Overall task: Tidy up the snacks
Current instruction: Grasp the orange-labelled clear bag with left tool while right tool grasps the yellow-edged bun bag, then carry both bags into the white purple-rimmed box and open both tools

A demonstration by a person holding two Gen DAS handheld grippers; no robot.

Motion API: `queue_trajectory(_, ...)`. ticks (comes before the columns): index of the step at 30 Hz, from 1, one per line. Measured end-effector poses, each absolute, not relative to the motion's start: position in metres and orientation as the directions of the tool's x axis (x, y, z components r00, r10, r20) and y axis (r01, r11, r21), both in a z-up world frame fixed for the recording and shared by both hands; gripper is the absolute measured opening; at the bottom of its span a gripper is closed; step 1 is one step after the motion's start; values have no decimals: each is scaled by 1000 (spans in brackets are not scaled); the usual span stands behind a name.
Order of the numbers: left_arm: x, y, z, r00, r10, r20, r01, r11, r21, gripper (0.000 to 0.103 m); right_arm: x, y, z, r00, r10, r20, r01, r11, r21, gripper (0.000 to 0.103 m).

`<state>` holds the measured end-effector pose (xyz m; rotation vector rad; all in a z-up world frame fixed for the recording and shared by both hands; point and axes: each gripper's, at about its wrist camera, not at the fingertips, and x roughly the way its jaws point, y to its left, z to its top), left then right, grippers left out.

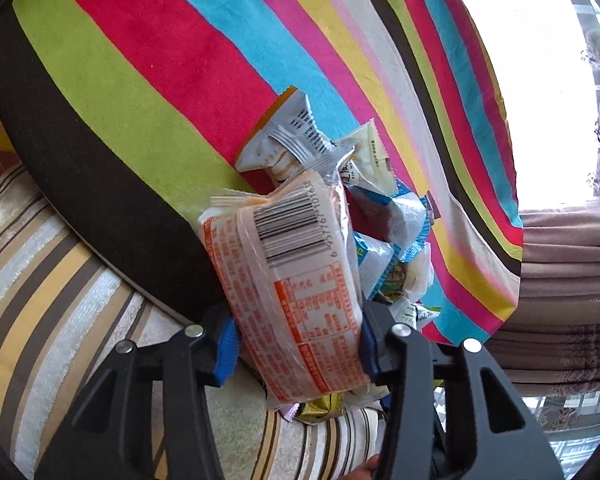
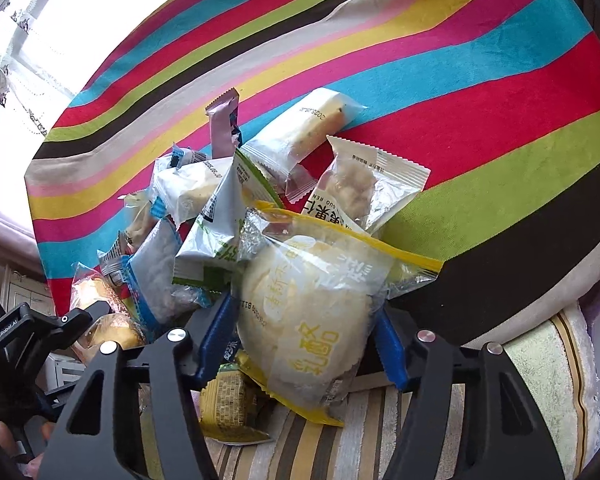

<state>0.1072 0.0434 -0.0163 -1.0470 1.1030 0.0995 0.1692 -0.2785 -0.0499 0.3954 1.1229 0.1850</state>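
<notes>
Left wrist: left tongs clamped on orange pack, long way pointing ahead over pile | Right wrist: right tongs clamped on yellow bun bag, standing at pile's near edge

A home: striped cushion, sofa, curtains.
</notes>
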Motion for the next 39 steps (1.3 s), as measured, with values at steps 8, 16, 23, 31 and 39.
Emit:
queue_trajectory(8, 93, 22, 24, 564, -342, -752, -442, 643, -625, 47, 146, -307, -31, 484, 410, -773, 25, 877, 481, 59)
queue_trajectory(16, 90, -13, 50, 586, -344, -734, -358, 702, -615, 47, 135, -342, -17, 530, 446, -721, 32, 839, 543, 59)
queue_trajectory(23, 97, -64, 69, 576, -386, -721, -254, 753, -607, 47, 122, -394, -1, 586, 443, -679, 62, 810, 583, 59)
queue_trajectory(31, 107, -165, 71, 479, -499, -722, -82, 794, -603, 47, 90, -484, -3, 643, 329, -692, 157, 827, 539, 59)
queue_trajectory(39, 103, -284, 46, 308, -592, -745, 94, 798, -595, 47, 53, -561, -50, 591, 185, -785, 312, 845, 434, 59)
